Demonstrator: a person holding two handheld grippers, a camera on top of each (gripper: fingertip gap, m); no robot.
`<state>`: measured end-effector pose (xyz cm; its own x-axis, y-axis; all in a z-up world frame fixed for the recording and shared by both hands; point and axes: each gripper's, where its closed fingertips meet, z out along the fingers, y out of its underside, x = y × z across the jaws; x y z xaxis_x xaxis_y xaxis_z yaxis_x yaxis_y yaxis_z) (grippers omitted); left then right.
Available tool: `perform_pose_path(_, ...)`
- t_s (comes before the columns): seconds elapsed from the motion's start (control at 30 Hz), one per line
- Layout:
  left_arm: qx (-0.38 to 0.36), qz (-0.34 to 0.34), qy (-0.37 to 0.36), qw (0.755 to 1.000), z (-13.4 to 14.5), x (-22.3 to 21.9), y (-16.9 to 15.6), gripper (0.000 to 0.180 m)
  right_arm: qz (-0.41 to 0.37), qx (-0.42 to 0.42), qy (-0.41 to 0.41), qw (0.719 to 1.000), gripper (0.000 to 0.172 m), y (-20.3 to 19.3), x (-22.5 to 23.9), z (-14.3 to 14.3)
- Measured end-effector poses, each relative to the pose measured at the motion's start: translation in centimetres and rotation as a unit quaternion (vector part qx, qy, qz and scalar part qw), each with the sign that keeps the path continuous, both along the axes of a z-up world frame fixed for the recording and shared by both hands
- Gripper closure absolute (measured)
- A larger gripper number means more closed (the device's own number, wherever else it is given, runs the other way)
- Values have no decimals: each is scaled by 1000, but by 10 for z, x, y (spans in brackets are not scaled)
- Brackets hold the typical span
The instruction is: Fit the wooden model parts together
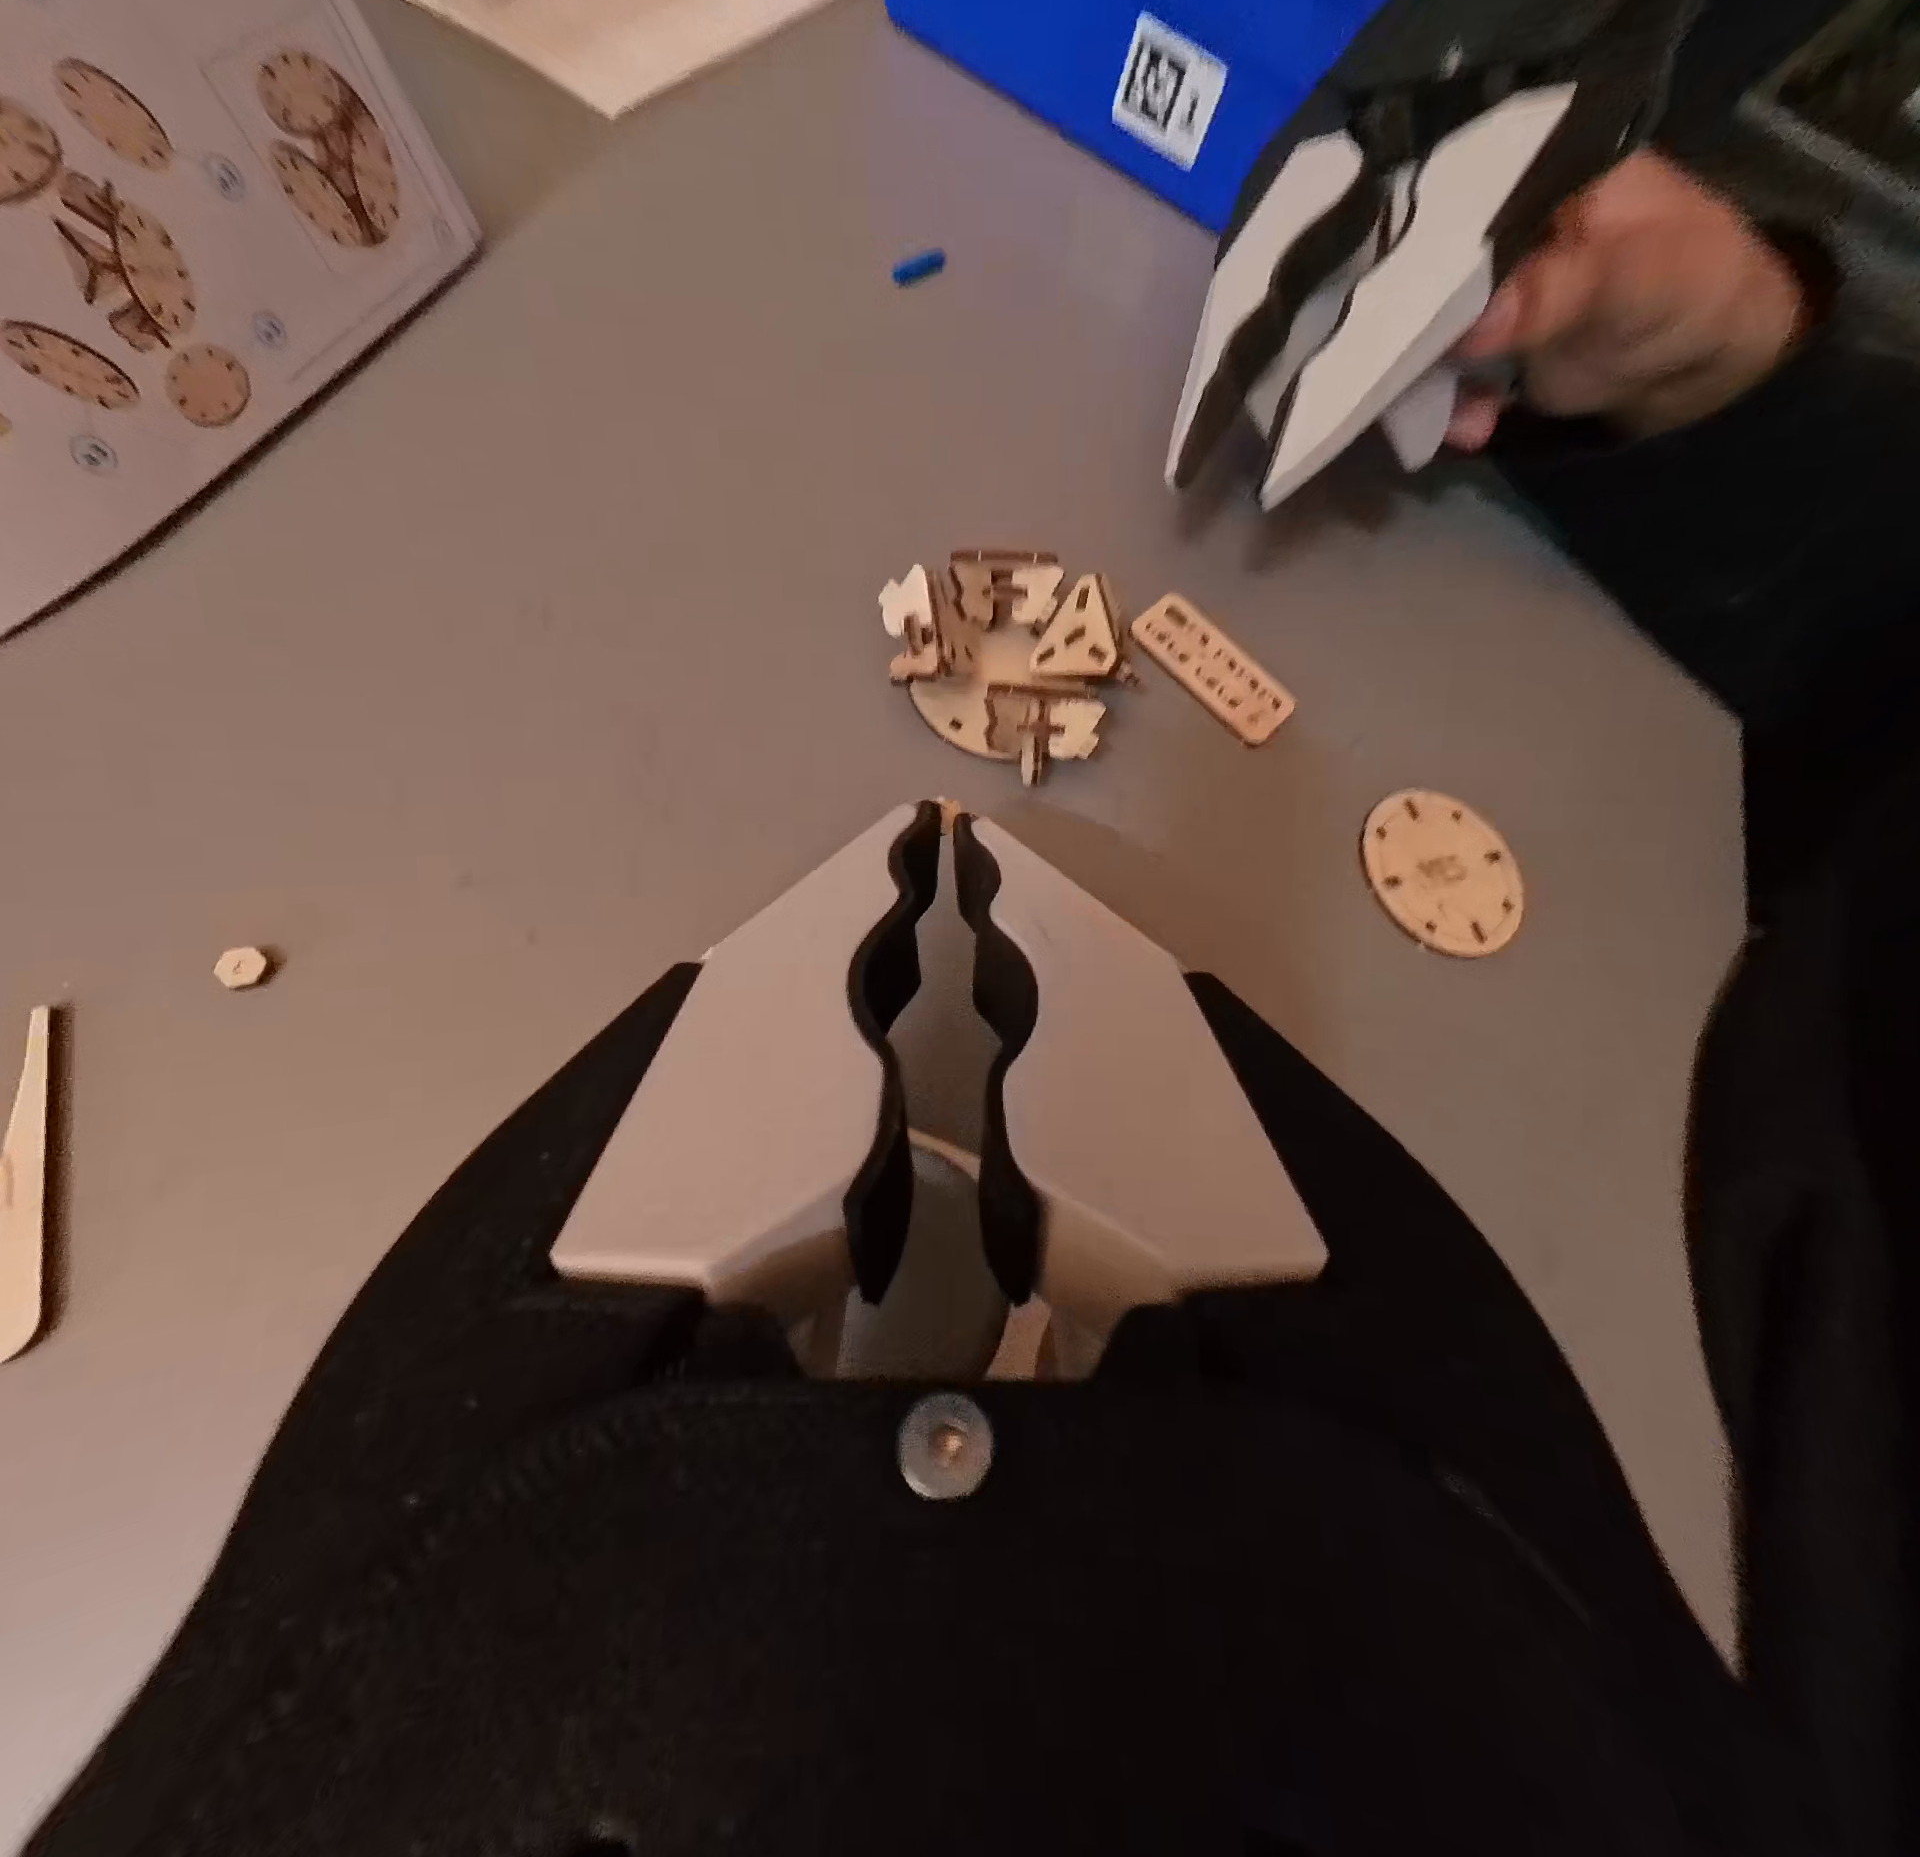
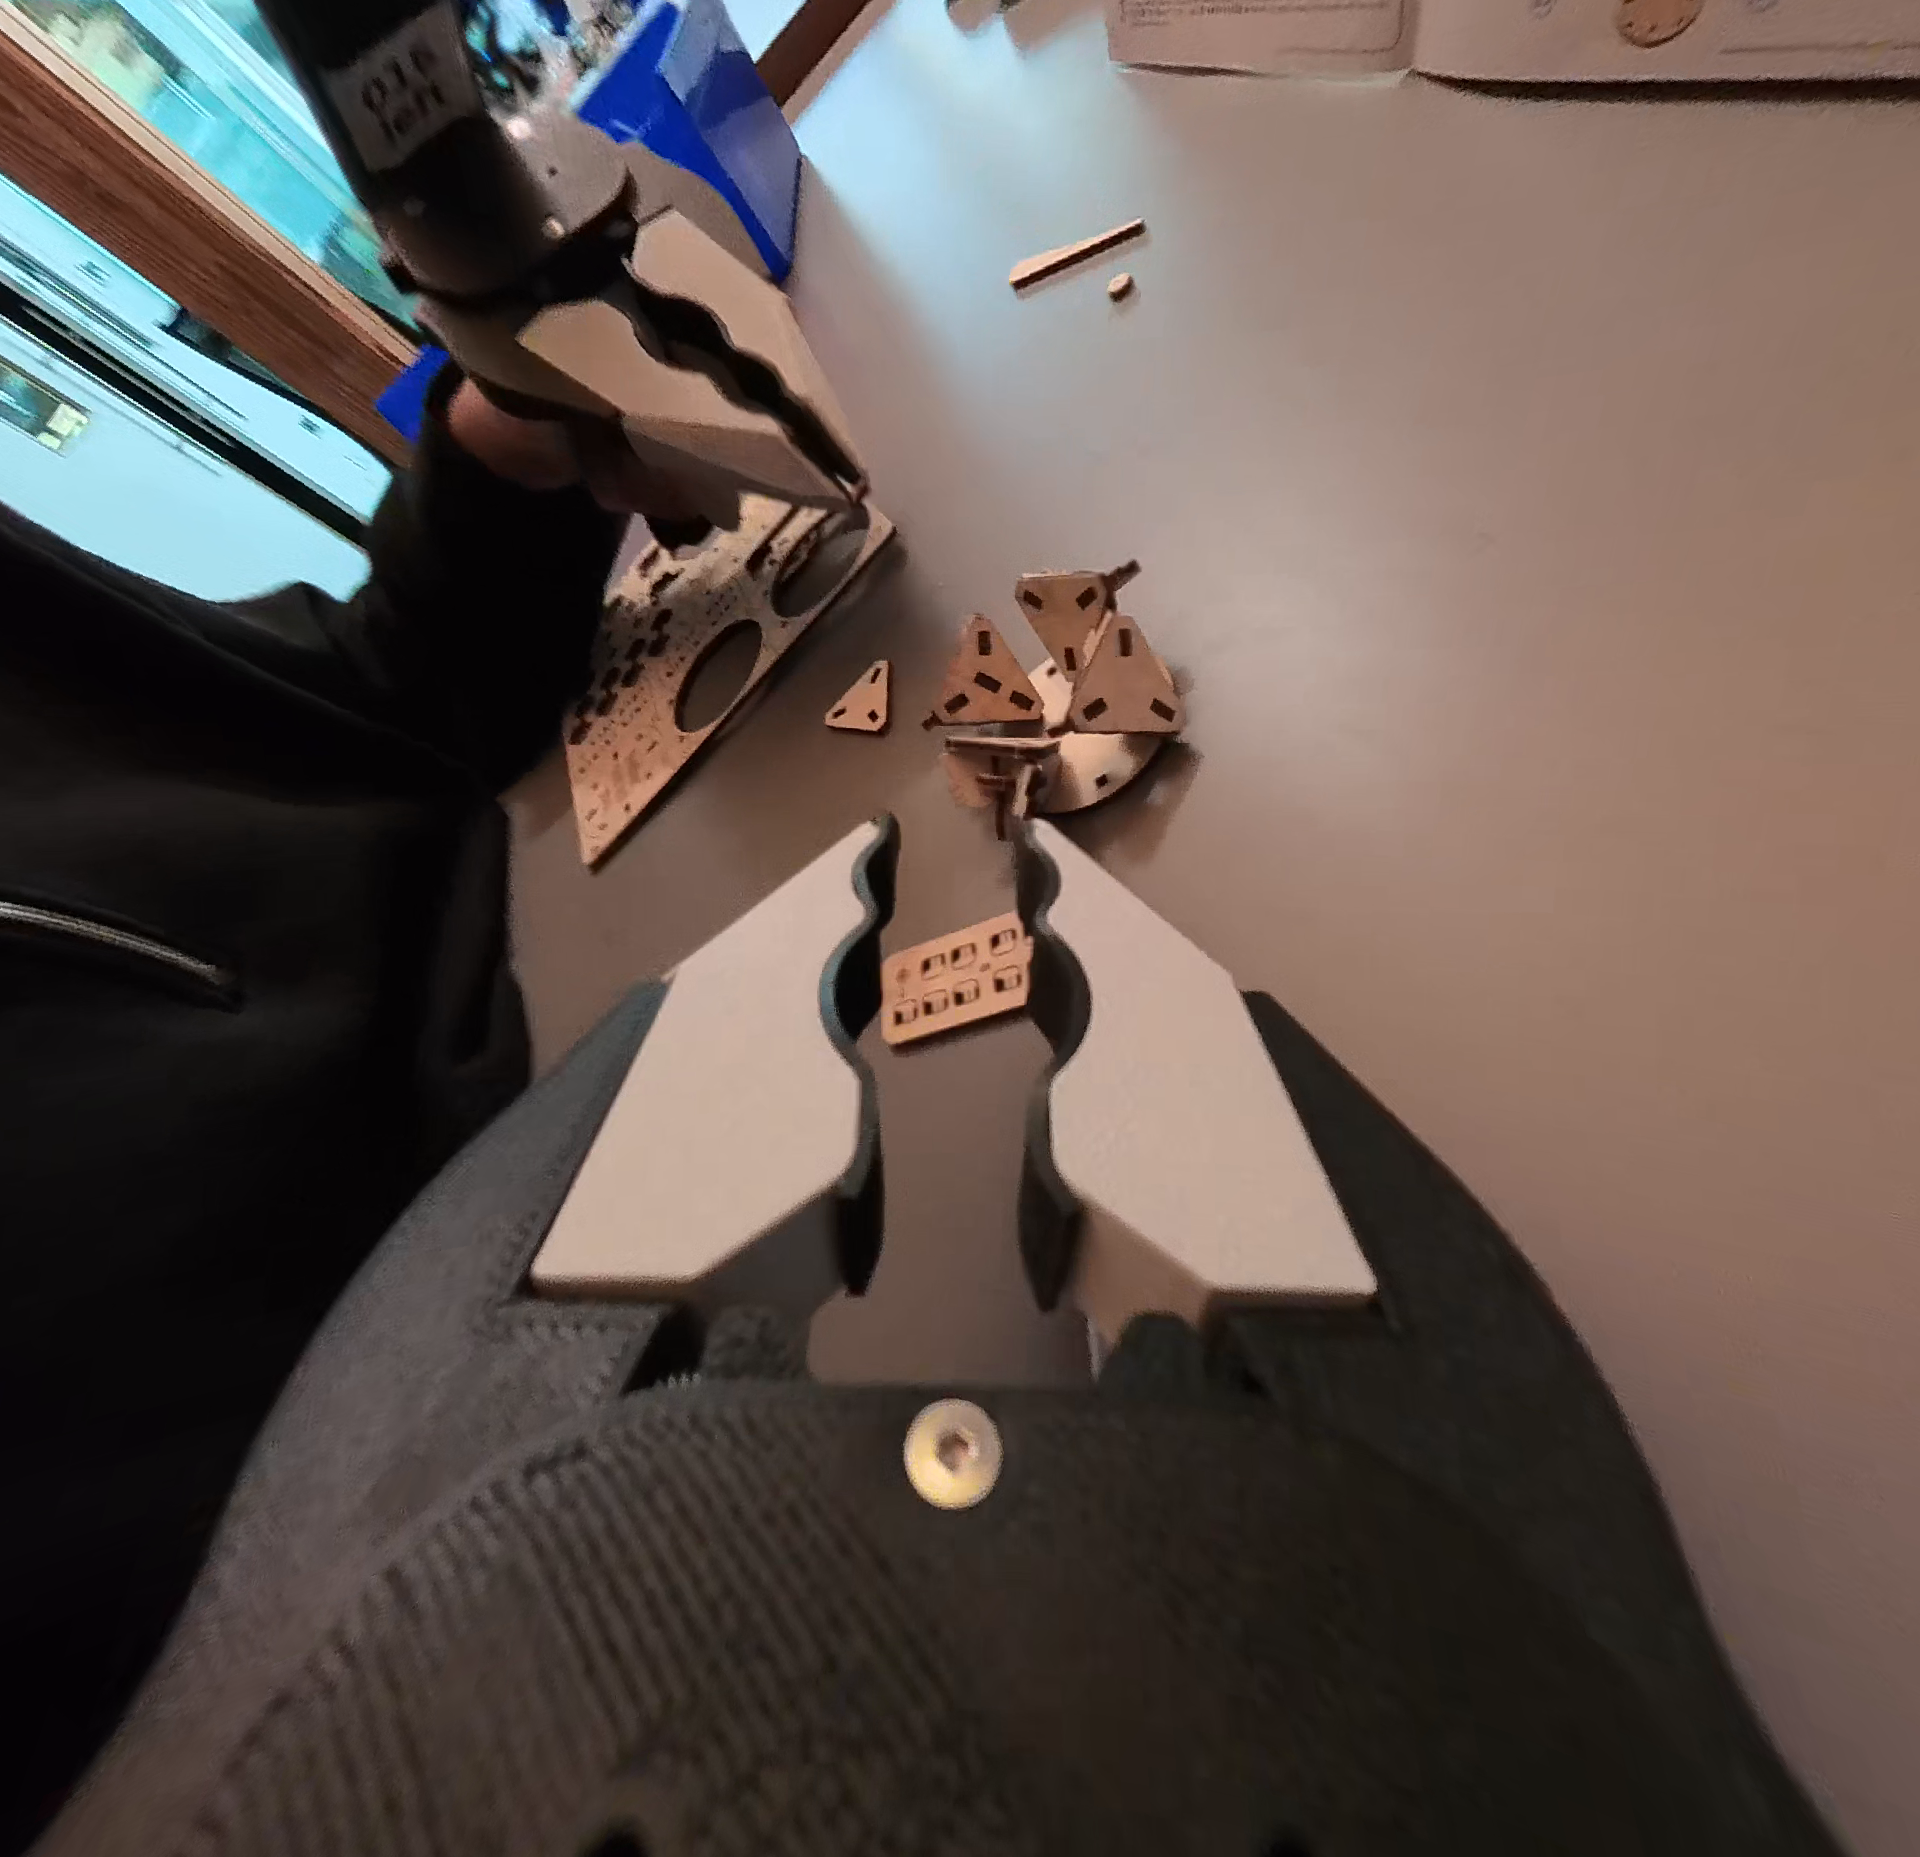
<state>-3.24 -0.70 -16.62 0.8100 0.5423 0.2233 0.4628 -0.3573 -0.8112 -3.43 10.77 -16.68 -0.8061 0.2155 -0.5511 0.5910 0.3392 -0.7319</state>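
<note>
Wood bit [image 1: 943, 801], very small and pale, sits pinched at the very tips of the left gripper [image 1: 943, 815], whose fingers are closed on it above the worktop [image 1: 623, 560], just short of the model [image 1: 997, 664]. I judge the bit light, thin and brittle, easy to lose; the model looks loosely slotted, so its round base seems the safest hold. The right gripper [image 2: 951, 841] has its fingers narrowly apart with nothing between the pads; it hangs over a slotted strip [image 2: 956, 992] lying flat, with the model just beyond. A disc [image 1: 1442, 874] lies near, and a cut-out sheet [image 2: 727, 685] and a loose triangle [image 2: 862, 711] lie beside the model.
</note>
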Motion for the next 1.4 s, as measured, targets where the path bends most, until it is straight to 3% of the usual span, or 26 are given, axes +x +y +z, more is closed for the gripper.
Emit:
perform_pose_path(0.3, 204, 9, -38, 978, 42, 3, 29, 180, -36, 27, 215, 976, 155, -16, -4, 24)
perform_pose_path(0.4, 316, 14, -99, 943, 61, 4, 35, 180, -88, 25, 317, 944, 140, -18, -14, 43)
perform_pose_path(0.47, 368, 16, -132, 920, 67, 4, 35, 180, -118, 4, 391, 913, 139, -20, -15, 60)
perform_pose_path(0.53, 375, 28, -135, 917, 66, 1, 35, 180, -117, -6, 428, 896, 143, -27, -9, 66)
perform_pose_path(0.67, 383, 42, -141, 912, 63, -2, 33, 180, -86, -7, 427, 900, 145, -49, 3, 55)
perform_pose_path(0.8, 392, 41, -160, 905, 60, -1, 37, 180, -73, 2, 463, 883, 149, -60, 7, 52)
perform_pose_path(1.03, 393, 25, -181, 901, 55, 8, 49, 180, -76, 2, 502, 861, 156, -61, 11, 60)
perform_pose_path(1.4, 430, 8, -227, 874, 59, 16, 58, 180, -64, 17, 537, 841, 161, -64, 17, 59)
